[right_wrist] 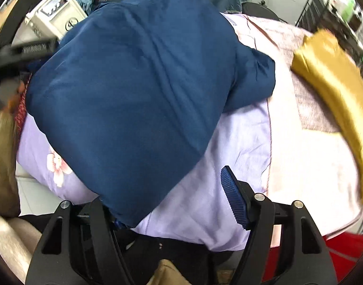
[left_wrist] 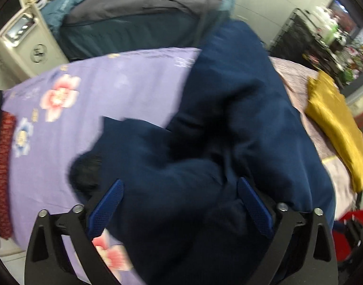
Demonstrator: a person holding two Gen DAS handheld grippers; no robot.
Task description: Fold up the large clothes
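Note:
A large navy padded garment (left_wrist: pixel 229 109) lies crumpled on the lilac flowered sheet (left_wrist: pixel 110 90). My left gripper (left_wrist: pixel 181 201) points down onto it, jaws wide, with a bulge of navy fabric between the blue pads (left_wrist: pixel 112 201); no pinch shows. In the right wrist view the garment (right_wrist: pixel 134 83) lies as a broad folded slab on the sheet (right_wrist: pixel 240 142). My right gripper (right_wrist: pixel 172 209) is open at the slab's near corner. That corner covers its left finger, and the right pad (right_wrist: pixel 233 197) stands free over the sheet.
A folded golden cloth (right_wrist: pixel 333 90) lies at the right on a pink cover (right_wrist: pixel 300 166). Grey and teal clothes (left_wrist: pixel 134 7) are heaped behind. A white appliance (left_wrist: pixel 22 42) stands at the back left, a black rack (left_wrist: pixel 307 38) at the back right, and something red (right_wrist: pixel 347 249) below.

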